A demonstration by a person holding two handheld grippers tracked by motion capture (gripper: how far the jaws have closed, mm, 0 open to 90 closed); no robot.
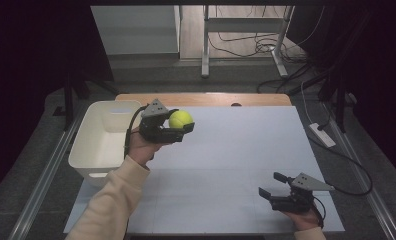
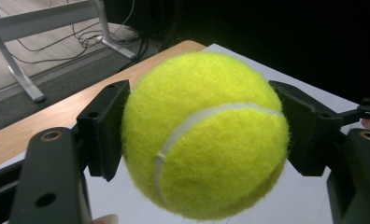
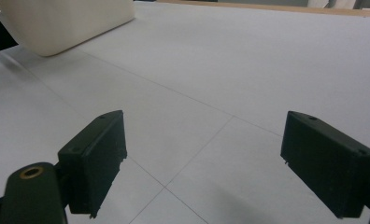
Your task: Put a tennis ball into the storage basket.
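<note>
Dim room – grey floor [image 1: 151,75], metal desk legs [image 1: 205,45], tangled cables [image 1: 266,47].

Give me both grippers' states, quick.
Left gripper: shut on the fuzzy yellow tennis ball.
Right gripper: open, nothing between its fingers.

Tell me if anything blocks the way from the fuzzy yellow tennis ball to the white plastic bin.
Nothing visible does. The left gripper holds the yellow tennis ball just right of the white plastic bin, whose top is open, with only the gripper's own body between them.
</note>
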